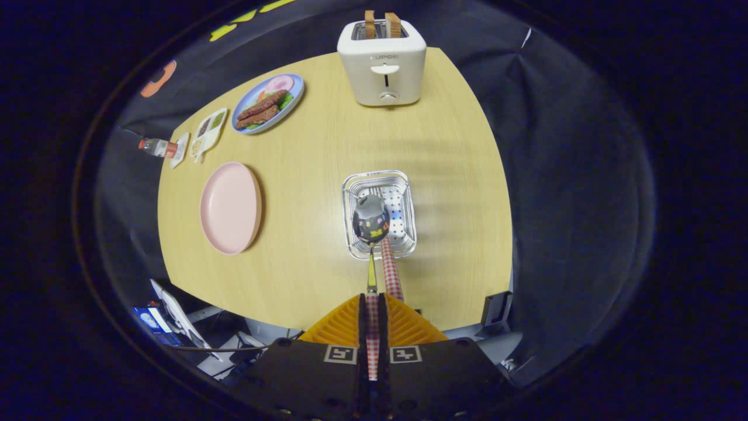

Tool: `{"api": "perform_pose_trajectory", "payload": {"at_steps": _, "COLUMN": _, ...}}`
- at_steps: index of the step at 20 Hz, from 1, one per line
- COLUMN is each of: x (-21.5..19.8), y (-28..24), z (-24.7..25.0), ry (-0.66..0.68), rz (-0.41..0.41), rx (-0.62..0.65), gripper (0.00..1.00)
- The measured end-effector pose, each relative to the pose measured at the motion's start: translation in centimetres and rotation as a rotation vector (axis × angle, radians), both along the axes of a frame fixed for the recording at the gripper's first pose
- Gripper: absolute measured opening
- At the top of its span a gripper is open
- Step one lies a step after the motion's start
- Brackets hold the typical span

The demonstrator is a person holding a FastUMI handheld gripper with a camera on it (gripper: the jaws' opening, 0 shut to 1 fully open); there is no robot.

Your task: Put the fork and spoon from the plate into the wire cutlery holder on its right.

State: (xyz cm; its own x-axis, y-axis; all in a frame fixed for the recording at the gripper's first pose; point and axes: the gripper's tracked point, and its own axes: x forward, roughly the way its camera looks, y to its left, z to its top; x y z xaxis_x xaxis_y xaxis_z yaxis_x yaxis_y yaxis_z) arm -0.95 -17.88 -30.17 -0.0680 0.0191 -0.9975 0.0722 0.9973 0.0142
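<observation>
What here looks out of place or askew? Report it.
Nothing is spilled or damaged. One oddity: the bottle lies on its side at the table's far corner, beyond the pink plate. The gripper is shut on the spoon, held above the wire cutlery holder.

A pale wooden table point(327, 175) stands before dark cloth walls point(561, 175); a white toaster point(383, 61) sits at its far edge; cables and equipment point(175, 327) clutter the floor below.
</observation>
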Motion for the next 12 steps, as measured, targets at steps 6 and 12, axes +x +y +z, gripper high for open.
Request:
{"api": "perform_pose_trajectory", "payload": {"at_steps": 6, "x": 0.9, "y": 0.4, "z": 0.0, "ry": 0.139, "rz": 0.024, "rx": -0.007, "gripper": 0.05}}
{"api": "perform_pose_trajectory", "payload": {"at_steps": 12, "x": 1.8, "y": 0.9, "z": -0.6, "ry": 0.283, "rz": 0.038, "rx": -0.039, "gripper": 0.06}}
